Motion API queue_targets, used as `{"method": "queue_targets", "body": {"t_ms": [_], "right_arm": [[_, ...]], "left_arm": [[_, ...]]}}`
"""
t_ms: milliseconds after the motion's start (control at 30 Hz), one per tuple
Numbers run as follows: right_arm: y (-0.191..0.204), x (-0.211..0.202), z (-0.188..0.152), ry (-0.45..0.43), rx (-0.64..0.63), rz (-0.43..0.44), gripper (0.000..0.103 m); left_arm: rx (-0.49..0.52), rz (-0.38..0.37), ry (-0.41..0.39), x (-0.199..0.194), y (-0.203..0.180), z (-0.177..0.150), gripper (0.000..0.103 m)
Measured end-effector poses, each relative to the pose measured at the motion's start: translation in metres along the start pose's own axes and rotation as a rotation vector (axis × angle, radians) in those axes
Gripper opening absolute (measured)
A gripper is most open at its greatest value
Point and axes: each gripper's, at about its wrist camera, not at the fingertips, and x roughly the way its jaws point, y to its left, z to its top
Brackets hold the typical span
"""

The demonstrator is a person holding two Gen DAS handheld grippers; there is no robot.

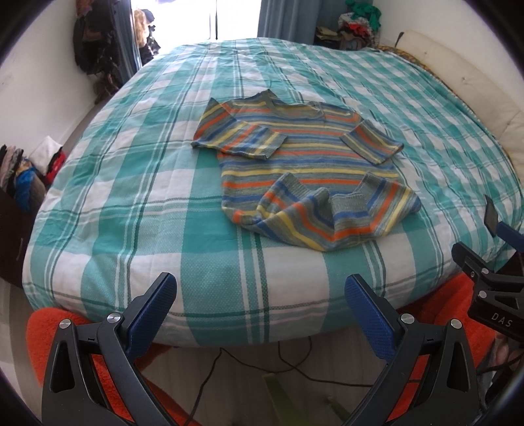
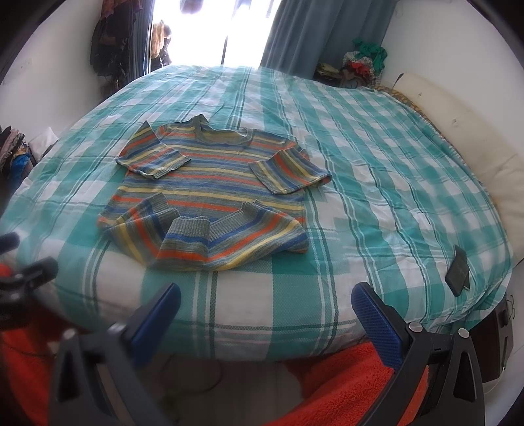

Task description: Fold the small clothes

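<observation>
Left wrist view puts the left gripper (image 1: 262, 295) nearest, its blue pads spread wide with nothing between them, held back over the foot edge of the bed (image 1: 131, 203) and above an orange rug (image 1: 39, 331). Right wrist view shows the right gripper (image 2: 265, 306) in the same posture, fingers wide apart and empty, just off the mattress edge; its body also pokes into the left camera's right margin. Neither tool touches any cloth.

Further in, on the green and white checked cover, lies the striped sweater (image 1: 304, 170), the one garment laid out for folding. Both sleeves are already turned in across the chest, and the hem end nearest the cameras has been brought up over the body, though it sits bunched and uneven, not flat. I would judge the fold as well begun but unfinished: the lower flap looks to need smoothing, and at least one more fold toward the neckline to make a compact packet.

A dark flat phone-like object (image 2: 458, 270) rests near the right edge of the bed, well apart from the sweater. Beyond, heaps of clothes (image 1: 357, 23) sit by the curtain, whether waiting their turn I cannot tell
</observation>
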Motion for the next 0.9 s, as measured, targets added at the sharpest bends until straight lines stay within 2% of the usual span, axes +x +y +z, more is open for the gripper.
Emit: {"method": "queue_targets", "body": {"t_ms": [200,300,367,467,533,600,700,800,833,900], "right_arm": [[0.000,0.000,0.000,0.001,0.000,0.000,0.103],[0.000,0.003,-0.002,0.005,0.001,0.013,0.103],[-0.001,0.006,-0.006,0.004,-0.004,0.043,0.103],[-0.010,0.015,-0.008,0.010,0.007,0.111,0.103],[-0.023,0.025,-0.002,0.003,0.022,0.146,0.103],[-0.041,0.036,0.009,-0.025,0.022,0.185,0.103],[-0.060,0.074,0.034,-0.057,-0.058,0.224,0.103],[-0.070,0.137,0.064,0.037,-0.101,0.276,0.101],[-0.070,0.158,0.075,0.072,-0.112,0.294,0.098],[-0.067,0.197,0.090,0.159,-0.123,0.350,0.078]], "left_arm": [[0.013,-0.034,0.003,0.002,-0.002,-0.001,0.103],[-0.003,-0.081,0.028,0.009,0.003,-0.002,0.102],[-0.023,-0.110,0.044,0.016,0.013,0.000,0.102],[-0.047,-0.104,0.035,0.023,0.037,0.007,0.102],[-0.038,-0.101,0.023,0.027,0.048,0.016,0.102],[0.001,-0.141,0.021,0.035,0.050,0.029,0.102],[0.108,-0.234,0.049,0.064,0.032,0.056,0.102],[0.173,-0.236,0.099,0.113,0.009,0.084,0.102],[0.193,-0.223,0.122,0.131,0.000,0.091,0.101],[0.230,-0.190,0.173,0.165,-0.015,0.099,0.097]]}}
